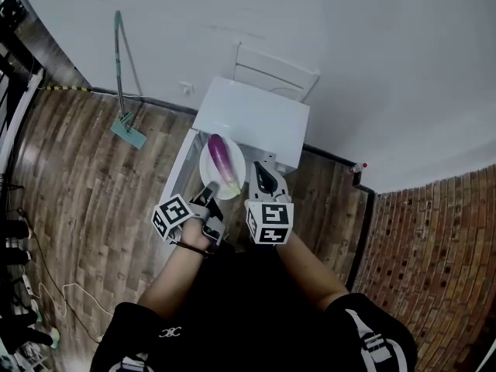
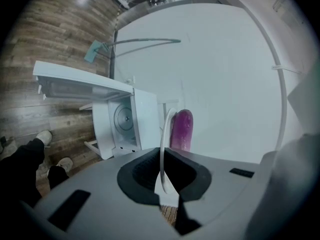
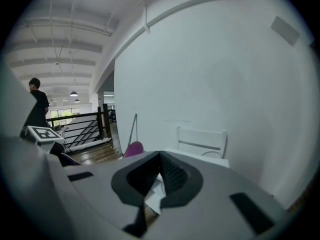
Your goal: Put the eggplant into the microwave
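The left gripper (image 1: 208,195) (image 2: 161,160) is clamping its jaws on the near rim of a white plate (image 1: 210,173) (image 2: 164,134), in front of the white microwave (image 1: 252,118) (image 2: 122,121), whose door is standing open. The eggplant (image 1: 223,161) (image 2: 182,129) is lying on that plate. The right gripper (image 1: 265,175) (image 3: 160,166) is hovering just beside the plate, its jaws pressed together on nothing.

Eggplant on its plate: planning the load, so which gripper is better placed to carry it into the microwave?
Left gripper: its fingers clamp the plate carrying the eggplant, and the open microwave lies in its view; the right gripper holds nothing.
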The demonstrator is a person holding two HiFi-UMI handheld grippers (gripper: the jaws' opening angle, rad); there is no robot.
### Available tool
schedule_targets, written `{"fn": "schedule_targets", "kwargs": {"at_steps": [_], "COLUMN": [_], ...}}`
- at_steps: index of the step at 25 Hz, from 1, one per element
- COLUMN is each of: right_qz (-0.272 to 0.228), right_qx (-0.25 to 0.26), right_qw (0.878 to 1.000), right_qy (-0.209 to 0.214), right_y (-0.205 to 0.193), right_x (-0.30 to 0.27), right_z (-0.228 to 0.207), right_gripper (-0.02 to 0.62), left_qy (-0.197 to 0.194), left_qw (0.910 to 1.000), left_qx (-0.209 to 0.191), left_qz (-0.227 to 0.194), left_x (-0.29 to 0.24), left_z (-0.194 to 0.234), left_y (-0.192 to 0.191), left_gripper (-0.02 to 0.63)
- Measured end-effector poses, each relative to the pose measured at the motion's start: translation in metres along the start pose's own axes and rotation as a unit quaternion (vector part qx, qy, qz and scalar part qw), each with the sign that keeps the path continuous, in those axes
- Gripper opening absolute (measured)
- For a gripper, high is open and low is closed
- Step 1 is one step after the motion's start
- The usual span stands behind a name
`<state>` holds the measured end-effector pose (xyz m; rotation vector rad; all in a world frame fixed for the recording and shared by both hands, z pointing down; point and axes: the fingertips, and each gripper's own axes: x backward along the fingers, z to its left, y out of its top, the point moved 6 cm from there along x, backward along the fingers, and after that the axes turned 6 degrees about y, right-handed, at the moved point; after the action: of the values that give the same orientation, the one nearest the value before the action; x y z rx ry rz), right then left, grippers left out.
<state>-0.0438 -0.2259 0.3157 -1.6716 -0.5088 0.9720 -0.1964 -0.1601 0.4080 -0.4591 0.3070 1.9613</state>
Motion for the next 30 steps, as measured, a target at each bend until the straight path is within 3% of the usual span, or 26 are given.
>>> {"fn": "schedule_targets", "kwargs": {"at_steps": [6,11,18,23,30], "right_qz": [0.018,0.014,-0.004,-0.033,-0.100], "right_qx": [0.011,0.028,0.029,-0.001,0.002], "right_qw": [0.998,0.994,0.994,0.989,0.985], "right_qy": [0.067,0.107,0.105,0.143,0.143], "right_y": [-0.021,-0.069,-0.173,-0.243,-0.306], "right_x": [-0.029,-0.063,-0.116,-0.157,-0.194], "right_z": [-0.016,-0.028,-0.040,-0.054,-0.078], "right_gripper": [0.009,0.009,0.009,0.009,0.009], "left_qy": [0.000,0.009,0.017,0.017,-0.023], "left_qw": [0.9978,0.9954,0.9967,0.9993,0.9990], "left_qx": [0.045,0.065,0.062,0.031,0.038], "left_qz": [-0.048,-0.070,-0.051,-0.015,-0.009], "left_x": [-0.017,-0.048,-0.111,-0.162,-0.206], "left_z": [0.028,0.079,0.174,0.238,0.290], "left_y": [-0.022,-0.025,-0.004,0.008,0.042], "left_gripper": [0.018,0.018,0.018,0.018,0.018]}}
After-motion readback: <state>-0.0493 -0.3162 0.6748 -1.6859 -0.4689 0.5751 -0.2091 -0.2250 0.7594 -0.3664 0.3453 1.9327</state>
